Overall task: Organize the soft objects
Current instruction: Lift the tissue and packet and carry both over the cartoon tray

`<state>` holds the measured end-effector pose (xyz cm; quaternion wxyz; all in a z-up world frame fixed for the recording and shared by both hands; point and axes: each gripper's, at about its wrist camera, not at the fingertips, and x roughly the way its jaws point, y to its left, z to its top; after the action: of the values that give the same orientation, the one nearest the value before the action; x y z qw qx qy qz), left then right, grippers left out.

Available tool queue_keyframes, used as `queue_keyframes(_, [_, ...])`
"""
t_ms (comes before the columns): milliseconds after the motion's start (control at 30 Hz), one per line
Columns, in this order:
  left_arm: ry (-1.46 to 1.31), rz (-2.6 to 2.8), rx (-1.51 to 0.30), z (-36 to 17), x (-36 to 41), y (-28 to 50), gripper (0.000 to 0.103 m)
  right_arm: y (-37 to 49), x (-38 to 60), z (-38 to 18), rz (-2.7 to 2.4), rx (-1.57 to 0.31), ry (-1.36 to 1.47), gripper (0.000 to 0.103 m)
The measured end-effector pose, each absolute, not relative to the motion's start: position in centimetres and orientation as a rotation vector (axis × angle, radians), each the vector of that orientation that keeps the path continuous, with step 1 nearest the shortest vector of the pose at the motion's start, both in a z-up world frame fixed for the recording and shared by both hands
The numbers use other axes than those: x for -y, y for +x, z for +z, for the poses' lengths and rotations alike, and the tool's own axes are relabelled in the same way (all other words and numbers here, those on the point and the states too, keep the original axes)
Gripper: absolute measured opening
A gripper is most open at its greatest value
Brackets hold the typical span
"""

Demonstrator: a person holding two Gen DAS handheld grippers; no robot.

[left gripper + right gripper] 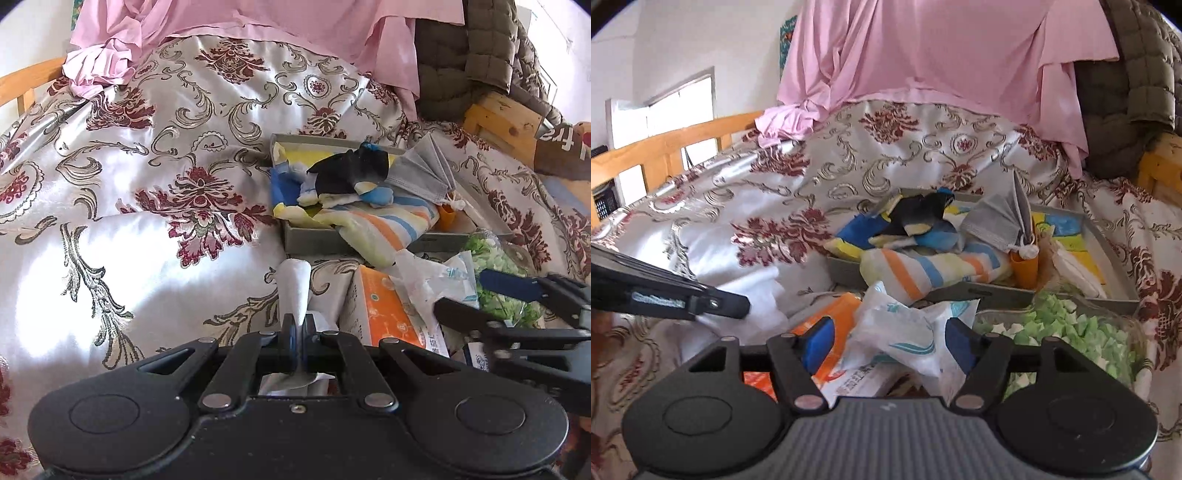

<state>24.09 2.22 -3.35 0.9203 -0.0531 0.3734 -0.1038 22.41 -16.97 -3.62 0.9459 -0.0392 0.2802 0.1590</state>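
The crinkled white plastic packet [908, 332] lies right in the mouth of the right gripper [892, 341], resting on top of the orange box [834, 314] just in front of the grey tray [1115, 258]. Its long axis runs roughly across the jaws, left to right, so the blue pads [820, 341] flank its two ends rather than its flat faces. The jaws stand apart with the packet between them; whether the right pad is touching the plastic I can't tell, but nothing looks pinched. That's the relation to watch: the packet sits dead ahead and slightly below the right gripper, and the tray, already piled with a striped cloth [934, 269], a black sock [919, 214] and a grey face mask [993, 218], lies straight beyond it, so my guess is a close and a short carry forward. The left gripper [297, 332] sits further left and is busy anyway, clamped tight on a white tissue [293, 288] that stands up from its closed tips. The left wrist view shows that pinch plainly, plus the right gripper's fingers [465, 314] from the side over the packet; the right wrist view alone shows the gap at each pad and the bag of green foam bits [1082, 332] crowding the right side.
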Motion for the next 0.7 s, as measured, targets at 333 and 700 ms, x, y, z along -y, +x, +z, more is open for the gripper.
queue_keyframes(333, [-0.143, -0.24, -0.736, -2.9, -2.3, 24.0, 0.002, 23.2, 16.4, -4.5, 0.321, -0.582, -0.096, 0.045])
queue_keyframes(700, [-0.165, -0.23, -0.663, -0.7, -2.3, 23.6, 0.002, 22.8, 15.6, -4.5, 0.339, -0.572, -0.155, 0.037])
